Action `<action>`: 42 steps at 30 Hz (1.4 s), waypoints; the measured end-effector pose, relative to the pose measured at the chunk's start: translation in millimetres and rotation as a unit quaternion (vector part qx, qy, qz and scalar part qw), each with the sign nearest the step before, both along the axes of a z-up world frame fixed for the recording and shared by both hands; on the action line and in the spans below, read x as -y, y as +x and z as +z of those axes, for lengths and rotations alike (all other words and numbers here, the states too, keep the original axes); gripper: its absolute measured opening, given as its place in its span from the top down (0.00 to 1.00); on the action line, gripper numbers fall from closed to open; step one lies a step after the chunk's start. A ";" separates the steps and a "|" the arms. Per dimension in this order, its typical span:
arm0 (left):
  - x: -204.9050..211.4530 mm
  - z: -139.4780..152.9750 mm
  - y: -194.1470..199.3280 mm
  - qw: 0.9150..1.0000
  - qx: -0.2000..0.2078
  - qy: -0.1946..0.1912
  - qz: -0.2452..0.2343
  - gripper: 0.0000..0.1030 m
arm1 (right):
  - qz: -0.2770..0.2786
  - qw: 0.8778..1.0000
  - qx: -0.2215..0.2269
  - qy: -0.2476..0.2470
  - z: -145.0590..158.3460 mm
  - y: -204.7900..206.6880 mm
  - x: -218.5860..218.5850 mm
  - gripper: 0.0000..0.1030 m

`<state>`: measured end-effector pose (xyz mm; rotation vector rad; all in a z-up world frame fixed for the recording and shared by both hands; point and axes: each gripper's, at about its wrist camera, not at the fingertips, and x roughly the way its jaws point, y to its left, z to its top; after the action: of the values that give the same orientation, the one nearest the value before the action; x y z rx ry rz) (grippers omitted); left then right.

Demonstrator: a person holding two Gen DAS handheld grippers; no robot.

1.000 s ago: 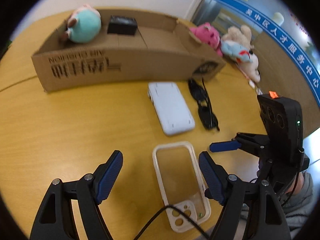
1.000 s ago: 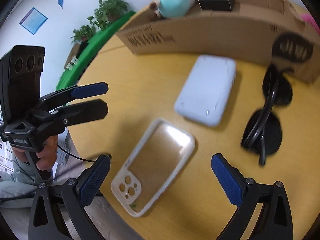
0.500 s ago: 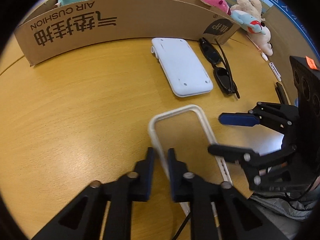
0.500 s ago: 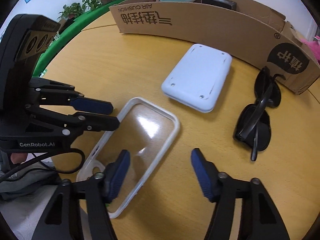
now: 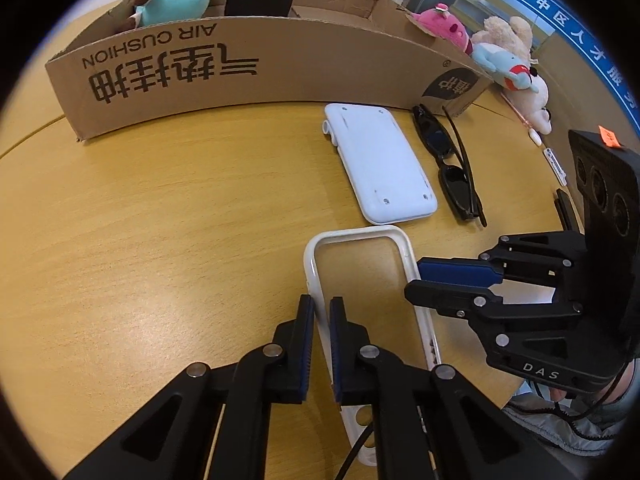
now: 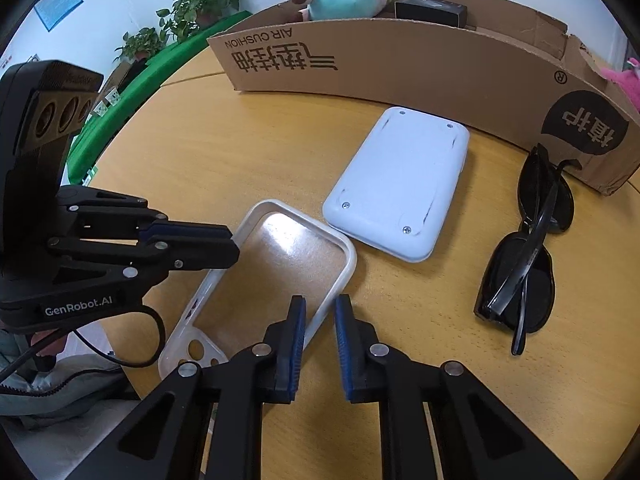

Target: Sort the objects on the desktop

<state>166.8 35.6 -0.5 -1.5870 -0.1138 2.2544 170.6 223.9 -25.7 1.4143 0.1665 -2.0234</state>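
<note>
A clear phone case with a white rim (image 5: 356, 276) lies near the table's front edge; it also shows in the right wrist view (image 6: 280, 264). My left gripper (image 5: 322, 312) is shut on its left rim. My right gripper (image 6: 320, 312) is shut on its right rim, and it shows side-on in the left wrist view (image 5: 456, 280). A white flat device (image 5: 380, 168) and folded black sunglasses (image 5: 452, 168) lie beyond the case, in front of a long cardboard box (image 5: 240, 68).
The box holds a teal plush (image 5: 172, 0) and a black item (image 5: 258, 0). Pink and cream plush toys (image 5: 500, 48) sit behind its right end. Green plants (image 6: 192, 12) stand beyond the table's left side. The table edge runs just under the case.
Both grippers went from wide open to shut on opposite long rims of the phone case. Both came lower and closer to it.
</note>
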 end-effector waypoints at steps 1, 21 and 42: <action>2.0 1.3 -0.3 1.000 -0.002 0.003 0.003 0.94 | -0.001 1.000 -0.003 -0.004 1.4 -0.5 -0.2 0.86; 4.8 106.0 -49.4 0.986 -0.162 0.039 0.025 0.96 | -0.039 0.979 -0.178 -0.086 118.7 -50.6 -6.2 0.87; -4.1 163.0 -141.0 0.971 -0.231 0.057 0.014 1.00 | -0.055 0.964 -0.242 -0.094 174.1 -154.5 3.4 0.91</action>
<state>25.7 39.7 162.5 -0.9737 -0.1360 2.5225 16.1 220.5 148.3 0.8105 0.1014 -2.3782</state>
